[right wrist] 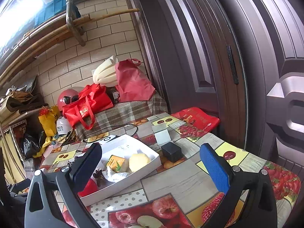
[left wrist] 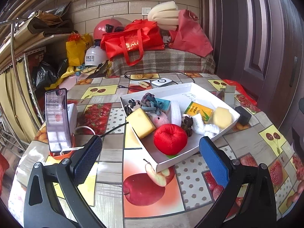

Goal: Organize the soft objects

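Both claws wide, empty: left gripper (left wrist: 150, 146), right gripper (right wrist: 150, 155) | we approach the shallow white cardboard tray (left wrist: 191, 154) mid-frame | squeeze round red plush ball (left wrist: 170, 139) gently, centred.

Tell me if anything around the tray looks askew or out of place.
The white tray sits skewed to the tablecloth's grid, its near corner resting over the printed apple. Inside, the items lie jumbled: the yellow sponge leans over the left wall, and the red plush crowds the near corner. Nothing looks spilled or damaged.
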A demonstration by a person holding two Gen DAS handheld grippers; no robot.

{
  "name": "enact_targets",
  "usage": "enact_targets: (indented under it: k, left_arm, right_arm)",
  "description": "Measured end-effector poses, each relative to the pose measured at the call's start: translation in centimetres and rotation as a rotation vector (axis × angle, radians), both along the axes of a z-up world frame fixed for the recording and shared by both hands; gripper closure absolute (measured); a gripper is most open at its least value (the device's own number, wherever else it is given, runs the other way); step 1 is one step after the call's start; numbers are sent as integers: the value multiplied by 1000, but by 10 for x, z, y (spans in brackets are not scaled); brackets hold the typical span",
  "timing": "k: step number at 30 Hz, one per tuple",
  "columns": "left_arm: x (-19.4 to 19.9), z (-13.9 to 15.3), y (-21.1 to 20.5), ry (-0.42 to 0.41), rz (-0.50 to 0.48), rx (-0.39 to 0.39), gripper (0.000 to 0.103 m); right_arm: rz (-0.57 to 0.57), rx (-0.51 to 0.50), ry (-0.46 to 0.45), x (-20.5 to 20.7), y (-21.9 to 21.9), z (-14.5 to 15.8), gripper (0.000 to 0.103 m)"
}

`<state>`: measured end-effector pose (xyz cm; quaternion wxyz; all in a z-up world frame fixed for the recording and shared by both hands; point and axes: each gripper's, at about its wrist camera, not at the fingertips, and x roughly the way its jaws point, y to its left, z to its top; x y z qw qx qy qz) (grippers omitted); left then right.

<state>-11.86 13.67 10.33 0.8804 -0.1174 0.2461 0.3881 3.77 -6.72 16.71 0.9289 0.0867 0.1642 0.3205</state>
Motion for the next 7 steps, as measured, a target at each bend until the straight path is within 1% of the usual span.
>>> enact_targets:
  k: [7]
  left_arm:
    - [3, 1, -3, 0, -22, 3, 0]
  right_arm:
    - [-11, 13, -2, 2, -5, 1, 0]
